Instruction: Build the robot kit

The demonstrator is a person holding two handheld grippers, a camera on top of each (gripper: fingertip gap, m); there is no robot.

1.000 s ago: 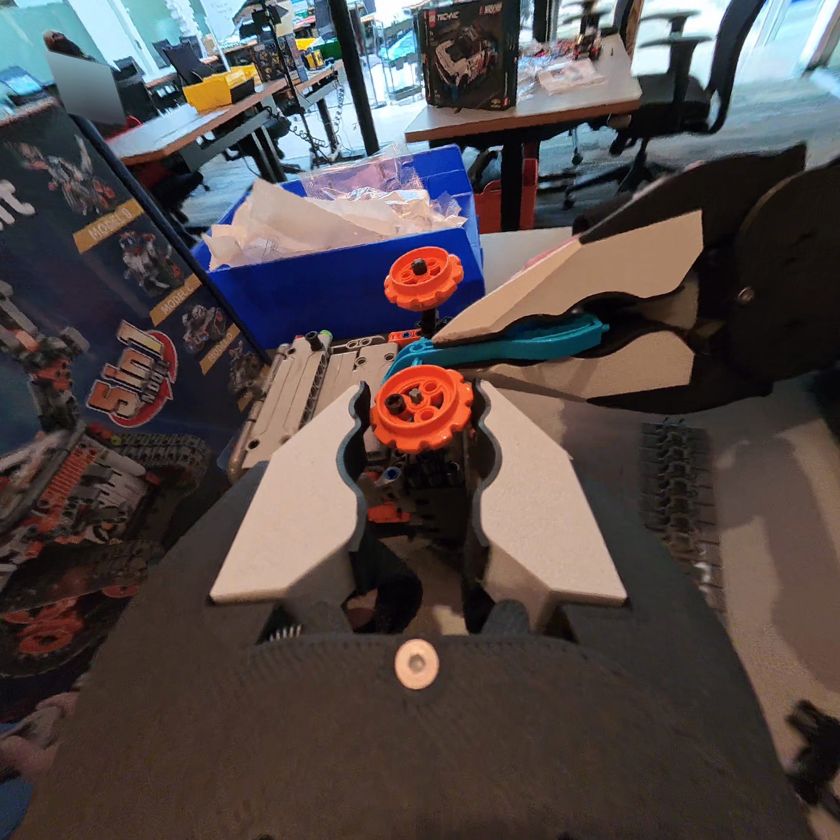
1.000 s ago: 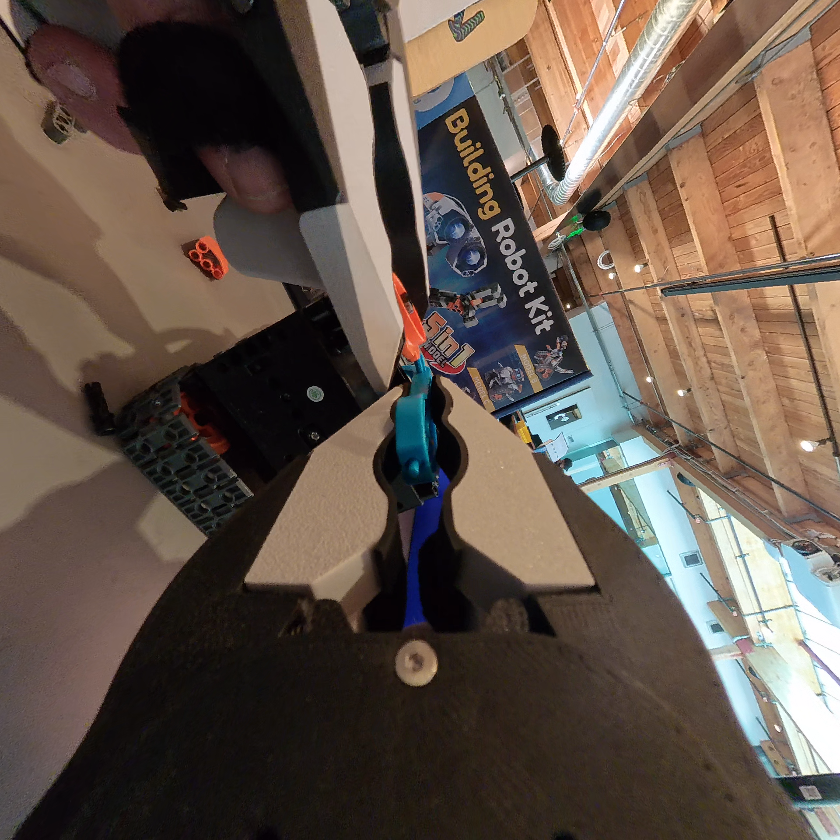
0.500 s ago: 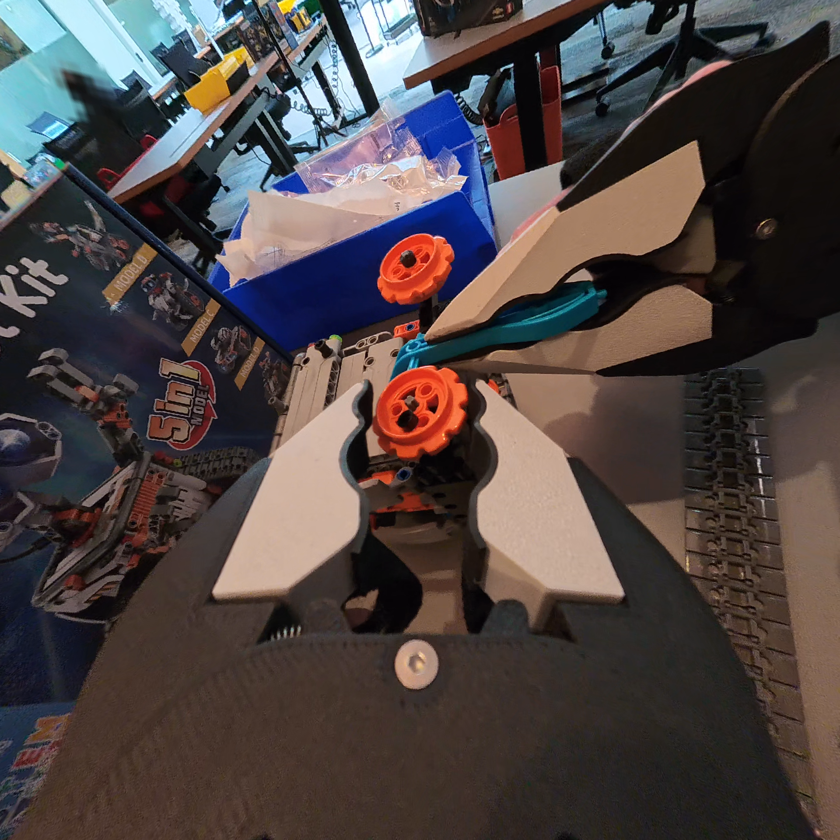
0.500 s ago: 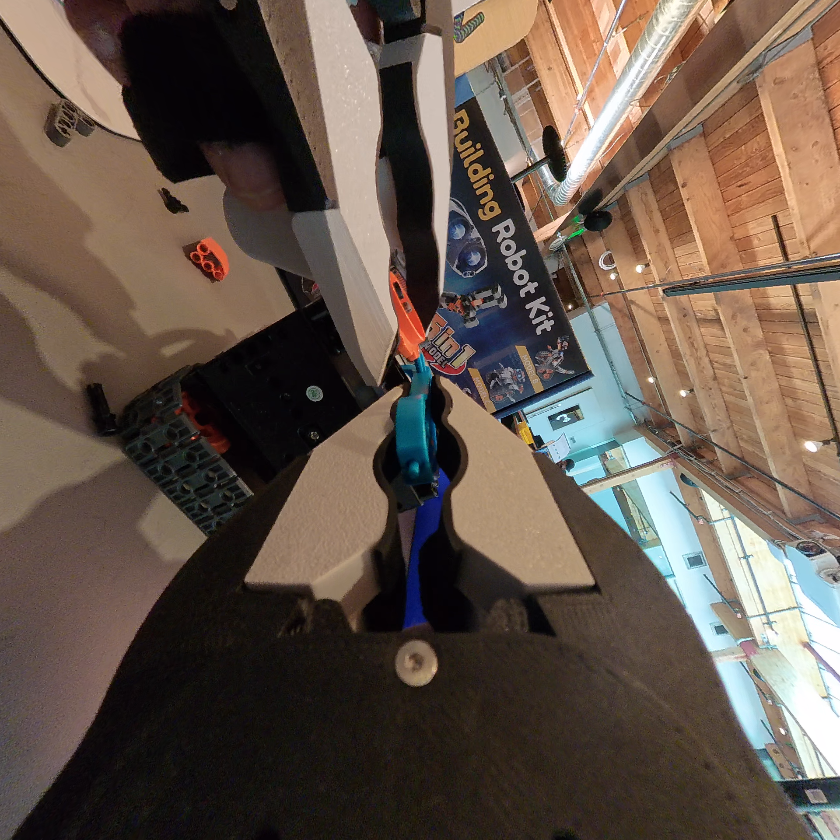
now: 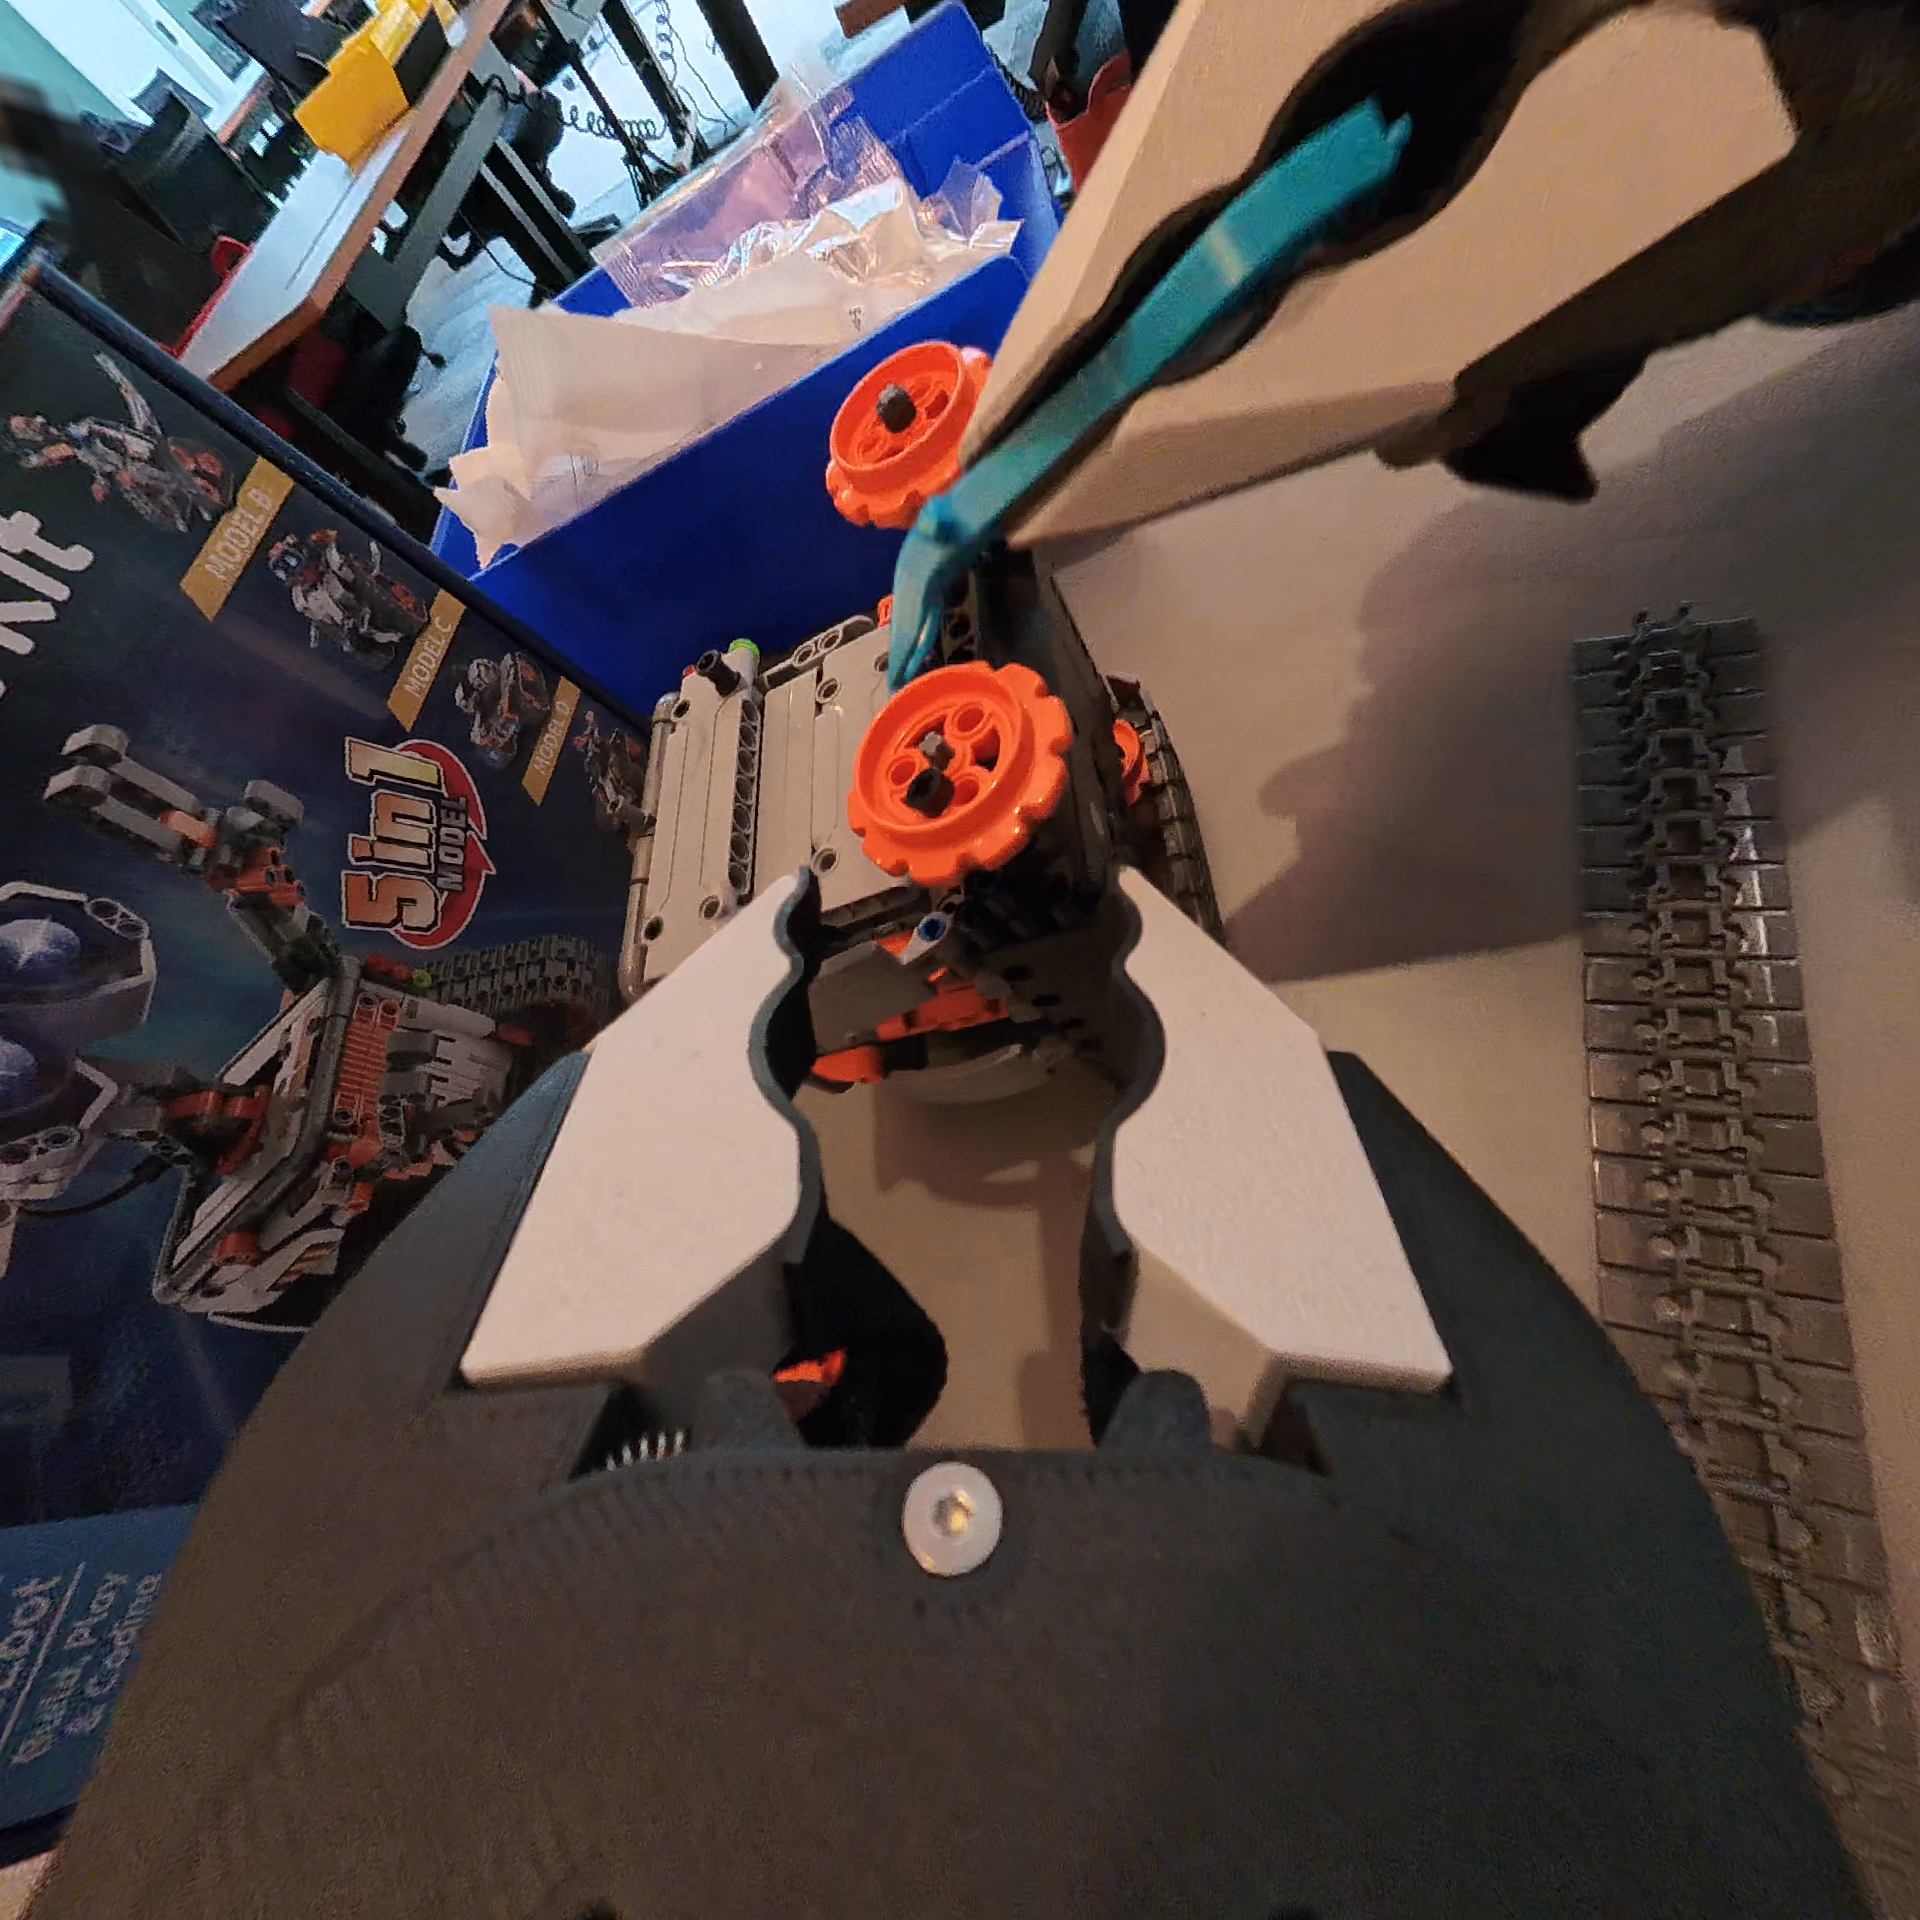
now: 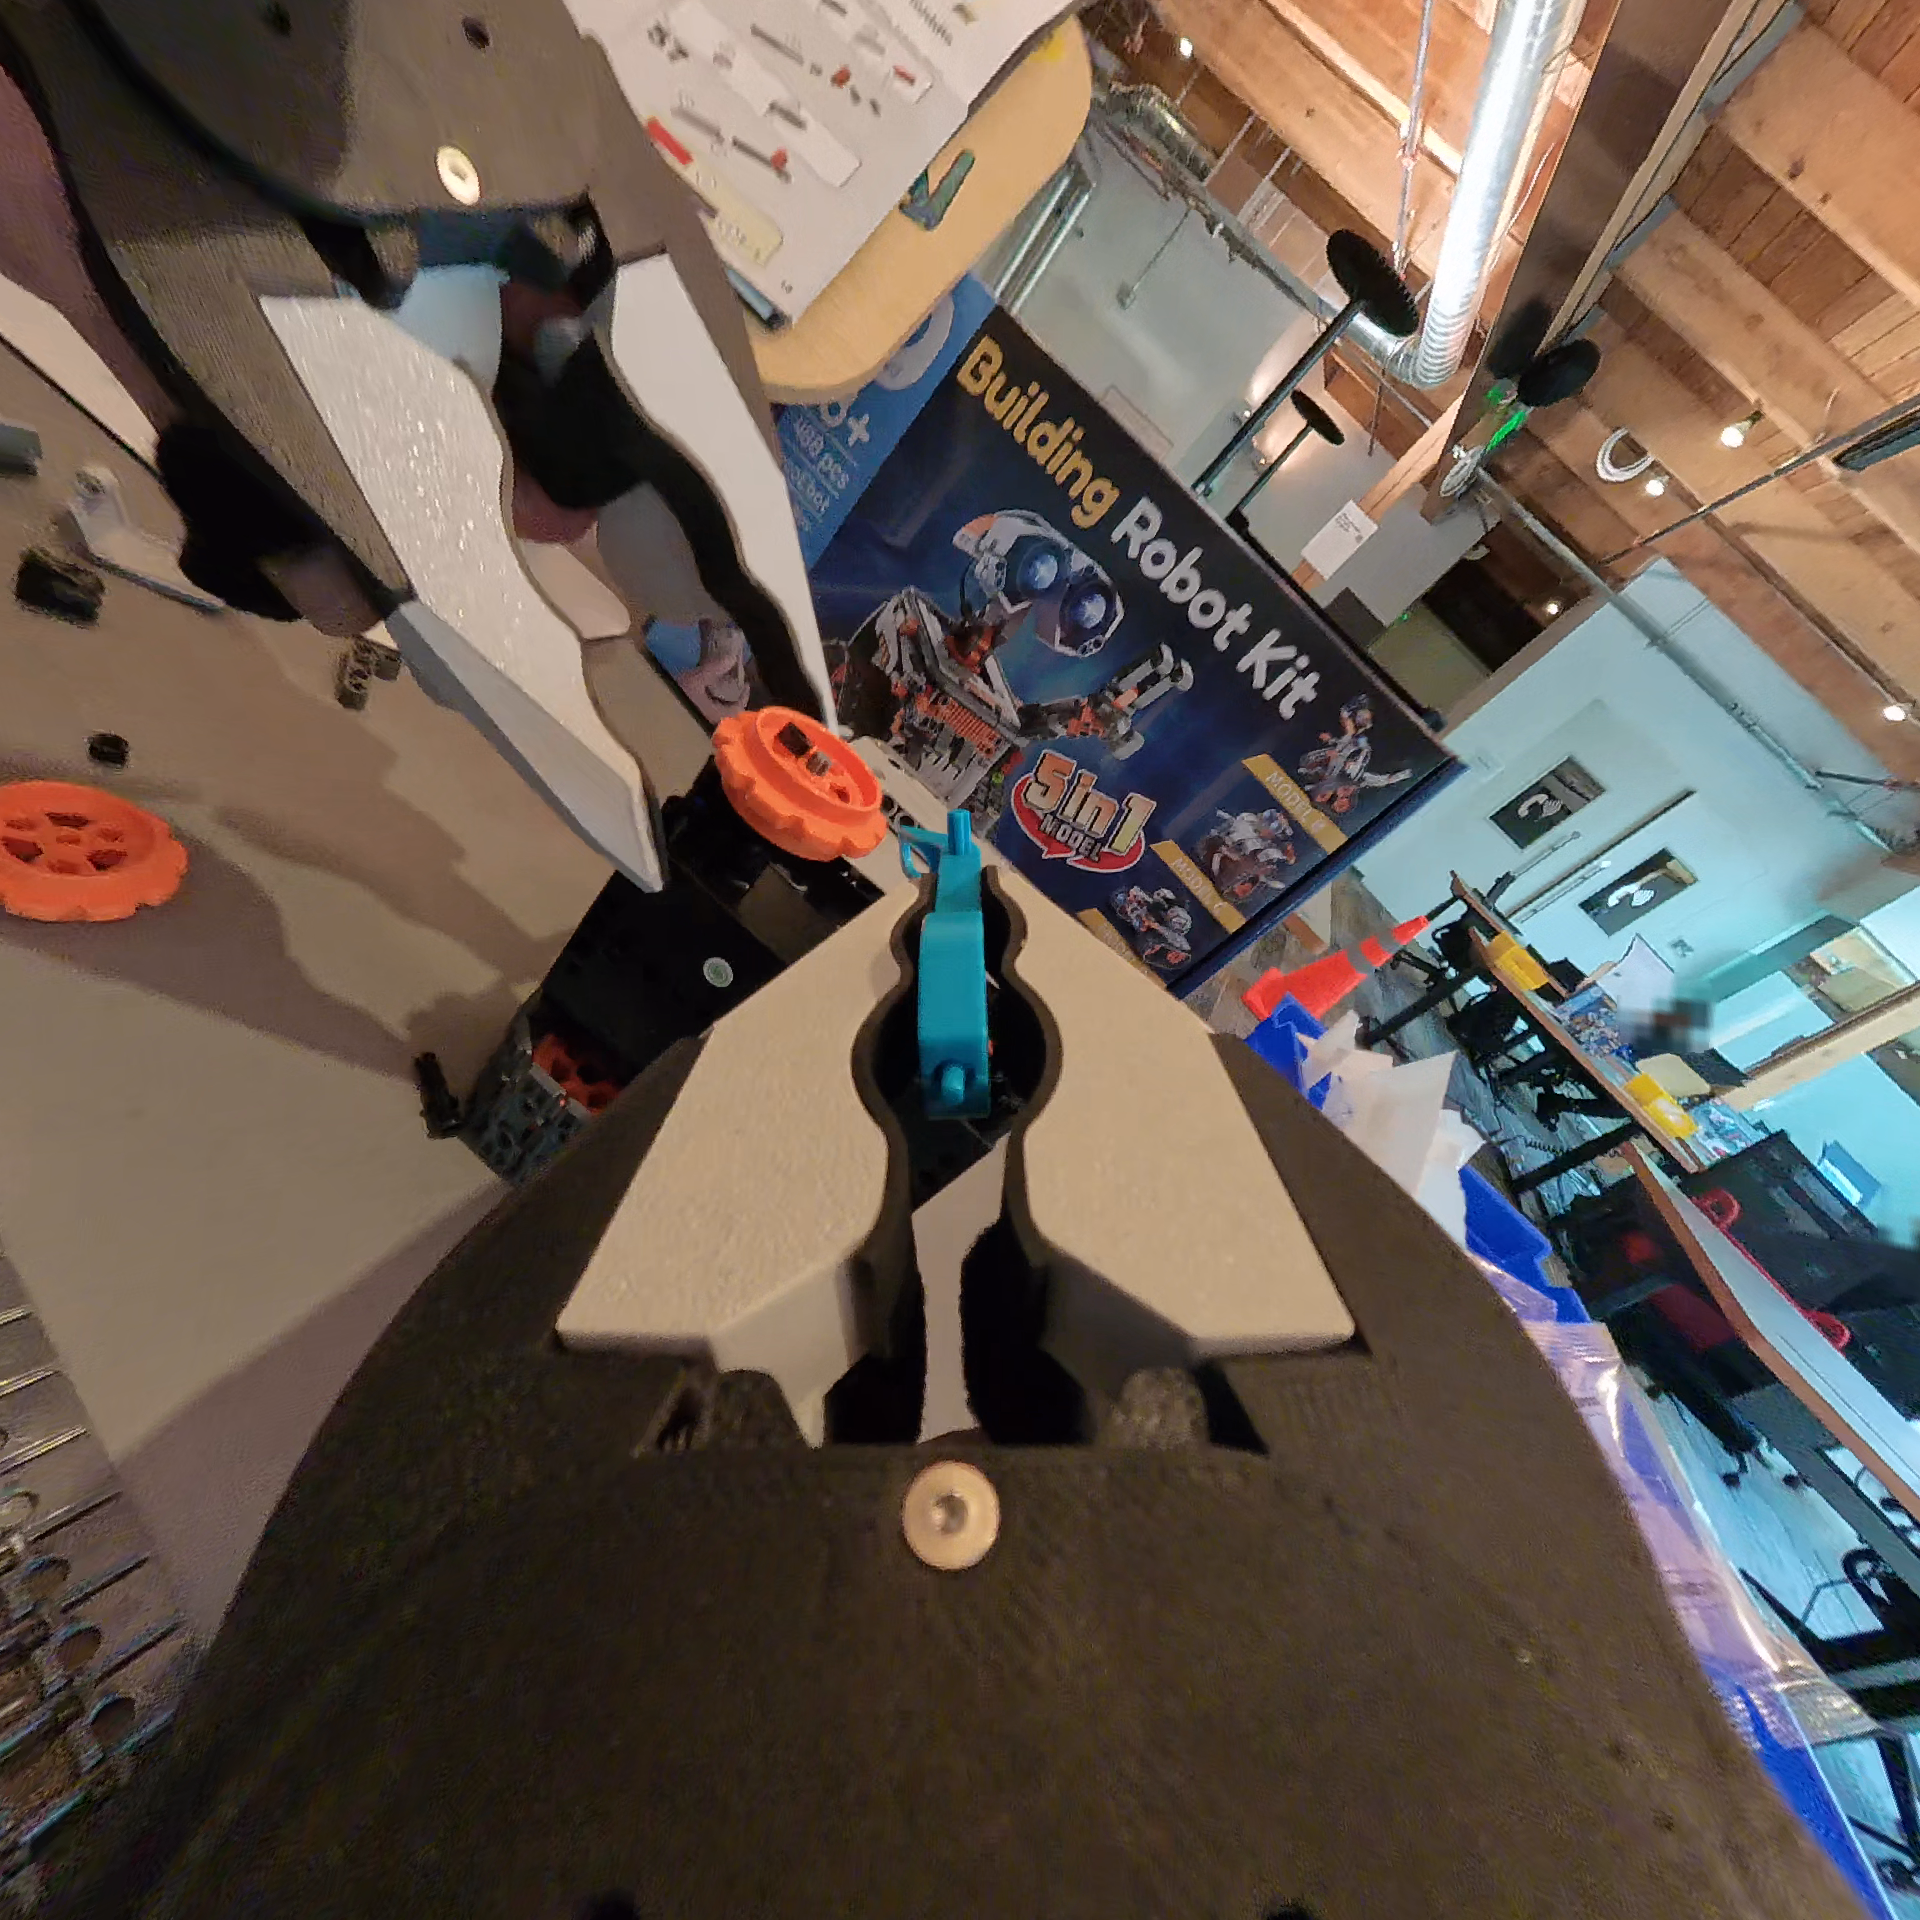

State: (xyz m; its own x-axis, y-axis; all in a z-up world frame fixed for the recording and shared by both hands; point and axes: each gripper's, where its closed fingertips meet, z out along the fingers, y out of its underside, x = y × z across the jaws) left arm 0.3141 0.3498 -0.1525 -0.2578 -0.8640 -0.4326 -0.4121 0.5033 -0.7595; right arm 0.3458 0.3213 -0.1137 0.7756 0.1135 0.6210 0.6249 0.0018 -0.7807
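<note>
A grey, black and orange brick-built model [image 5: 748, 769] stands on the table. It carries two orange toothed wheels, a near one [image 5: 961, 774] and a far one [image 5: 904, 436]. My left gripper [image 5: 961, 904] is open, and the model's lower end lies between its fingertips. My right gripper [image 6: 951, 883] is shut on a teal lever tool [image 6: 951, 987]. In the left wrist view the right gripper [image 5: 992, 499] comes in from the upper right. The tool's tip [image 5: 925, 582] rests on the model just behind the near wheel. The left gripper's fingers [image 6: 488, 623] show beside the wheel [image 6: 800, 779] in the right wrist view.
A dark blue kit box [image 5: 260, 831] stands at the left. A blue bin [image 5: 727, 499] of plastic bags sits behind the model. A grey track strip [image 5: 1694, 1039] lies at the right. A loose orange wheel [image 6: 83, 847] and small parts lie on the table. My hands' fingertips stand some 6 cm from each other.
My left gripper's jaws have widened and it now looks down on the model more steeply. My right gripper has rolled and swung, and the teal tool now points steeply down at the model.
</note>
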